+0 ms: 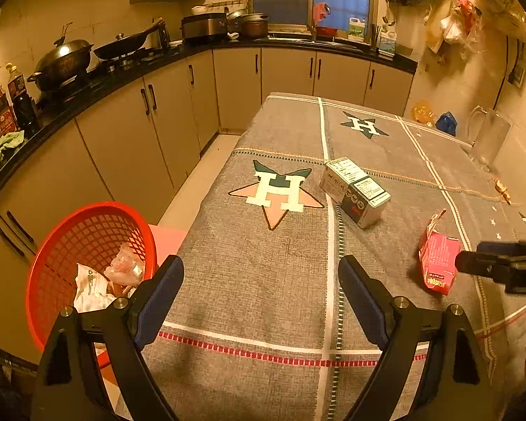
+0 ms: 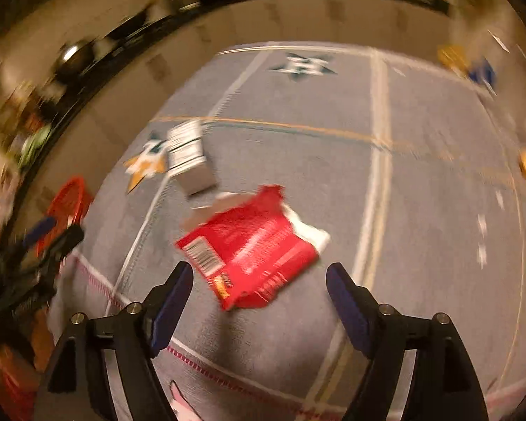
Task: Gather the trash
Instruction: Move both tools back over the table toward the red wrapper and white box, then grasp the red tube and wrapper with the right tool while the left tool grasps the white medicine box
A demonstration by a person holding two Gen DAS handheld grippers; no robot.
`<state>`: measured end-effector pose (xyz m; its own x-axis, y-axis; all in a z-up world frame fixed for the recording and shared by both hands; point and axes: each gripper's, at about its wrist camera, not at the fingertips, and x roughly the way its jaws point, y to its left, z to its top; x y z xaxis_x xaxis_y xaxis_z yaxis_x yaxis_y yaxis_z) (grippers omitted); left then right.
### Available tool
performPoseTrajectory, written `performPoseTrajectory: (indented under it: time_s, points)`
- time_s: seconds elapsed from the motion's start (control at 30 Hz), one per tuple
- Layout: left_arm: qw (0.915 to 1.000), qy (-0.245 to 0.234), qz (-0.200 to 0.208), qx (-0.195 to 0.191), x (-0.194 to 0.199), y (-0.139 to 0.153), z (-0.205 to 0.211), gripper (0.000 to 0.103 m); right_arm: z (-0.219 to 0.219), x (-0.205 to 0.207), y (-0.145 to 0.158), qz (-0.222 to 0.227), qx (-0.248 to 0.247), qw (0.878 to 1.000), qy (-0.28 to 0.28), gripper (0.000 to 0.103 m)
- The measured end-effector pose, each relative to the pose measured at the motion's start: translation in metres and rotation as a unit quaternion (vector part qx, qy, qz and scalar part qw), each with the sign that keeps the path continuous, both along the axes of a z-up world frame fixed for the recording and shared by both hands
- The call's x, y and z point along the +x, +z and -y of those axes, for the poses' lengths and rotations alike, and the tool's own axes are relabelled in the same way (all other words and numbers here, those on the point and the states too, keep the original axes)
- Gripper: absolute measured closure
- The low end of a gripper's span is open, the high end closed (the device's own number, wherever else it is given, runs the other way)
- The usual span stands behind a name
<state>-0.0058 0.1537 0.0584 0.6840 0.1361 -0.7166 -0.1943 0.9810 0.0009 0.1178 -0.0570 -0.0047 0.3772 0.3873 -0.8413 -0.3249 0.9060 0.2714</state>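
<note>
Red carton (image 2: 252, 245) flat on table (image 1: 263, 280), torn end up, just ahead of right gripper (image 2: 259, 277). Jaws wide apart, lined up either side, probably set to pinch it. Left gripper (image 1: 261, 273) also gaping, holding nothing, parked near basket (image 1: 52, 245) with wrappers inside. Grey box (image 1: 354, 189) mid-table, untouched, likely next. Right view blurry.

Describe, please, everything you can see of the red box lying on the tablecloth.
The red box is a small, flattened carton that looks like thin cardboard, with white print, a barcode near one corner and a pale inside showing at its torn-open far end. It lies on the grey tablecloth, apart from the grey-white carton. The right gripper hangs open just before it, not touching it; motion blur hides the lettering.
</note>
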Motion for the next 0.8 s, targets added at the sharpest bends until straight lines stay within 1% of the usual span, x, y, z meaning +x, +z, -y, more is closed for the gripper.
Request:
performPoseTrajectory:
  time_s: [0.03, 0.07, 0.1, 0.17, 0.2, 0.23, 0.3, 0.33, 0.37, 0.4, 0.43, 0.53, 0.57, 0.67, 0.73, 0.8]
  points:
    - [1.0, -0.001, 0.001, 0.001, -0.001, 0.0, 0.001, 0.014, 0.004, 0.001, -0.003, -0.007, 0.009, 1.0, -0.012, 0.027]
    - [1.0, -0.002, 0.001, 0.002, -0.001, 0.0, 0.002, 0.014, 0.007, 0.004, -0.008, -0.016, 0.011, 0.999, -0.026, 0.035]
    - [1.0, -0.003, 0.001, 0.002, -0.002, 0.0, 0.002, 0.014, 0.009, 0.006, -0.012, -0.022, 0.012, 0.999, -0.035, 0.039]
    - [1.0, -0.005, 0.002, 0.002, -0.003, 0.0, 0.003, 0.014, 0.008, 0.012, -0.023, -0.045, 0.03, 0.998, -0.042, 0.05]
    - [1.0, -0.006, 0.002, 0.002, -0.004, 0.001, 0.003, 0.014, 0.007, 0.013, -0.026, -0.048, 0.032, 0.997, -0.043, 0.051]
    - [1.0, -0.007, 0.003, 0.002, -0.004, 0.001, 0.003, 0.014, 0.004, 0.012, -0.023, -0.031, 0.02, 0.998, -0.046, 0.053]
    - [1.0, -0.007, 0.003, 0.004, -0.004, 0.001, 0.002, 0.014, -0.004, 0.011, -0.024, -0.031, 0.016, 0.999, -0.036, 0.054]
    - [1.0, -0.006, 0.003, 0.003, -0.004, 0.0, 0.001, 0.014, -0.01, 0.01, -0.024, -0.025, 0.011, 0.999, -0.03, 0.057]
    - [1.0, -0.005, 0.002, 0.001, -0.003, 0.0, 0.0, 0.014, -0.015, 0.01, -0.023, -0.018, 0.0, 0.999, -0.028, 0.063]
    - [1.0, -0.004, 0.002, -0.001, -0.003, 0.0, -0.001, 0.014, -0.02, 0.009, -0.023, -0.009, -0.01, 1.0, -0.022, 0.064]
    - [1.0, -0.003, 0.001, -0.001, -0.002, 0.0, -0.002, 0.014, -0.024, 0.008, -0.022, -0.001, -0.012, 1.0, -0.017, 0.069]
    - [1.0, -0.001, -0.001, 0.0, -0.001, 0.0, -0.003, 0.014, -0.029, 0.005, -0.018, 0.019, -0.002, 1.0, -0.002, 0.082]
    - [1.0, -0.001, -0.002, 0.0, 0.0, 0.0, -0.002, 0.014, -0.029, 0.004, -0.017, 0.024, 0.001, 1.0, -0.001, 0.084]
    - [1.0, 0.0, -0.004, -0.005, 0.002, 0.0, -0.002, 0.014, -0.024, -0.002, -0.006, 0.049, 0.013, 0.999, -0.002, 0.088]
    - [0.9998, -0.005, -0.01, -0.019, 0.006, 0.002, 0.001, 0.014, -0.018, -0.007, 0.003, 0.076, 0.003, 0.997, -0.013, 0.088]
    - [0.9992, -0.014, -0.017, -0.033, 0.012, 0.005, 0.006, 0.014, -0.013, -0.009, 0.008, 0.09, 0.002, 0.996, -0.022, 0.088]
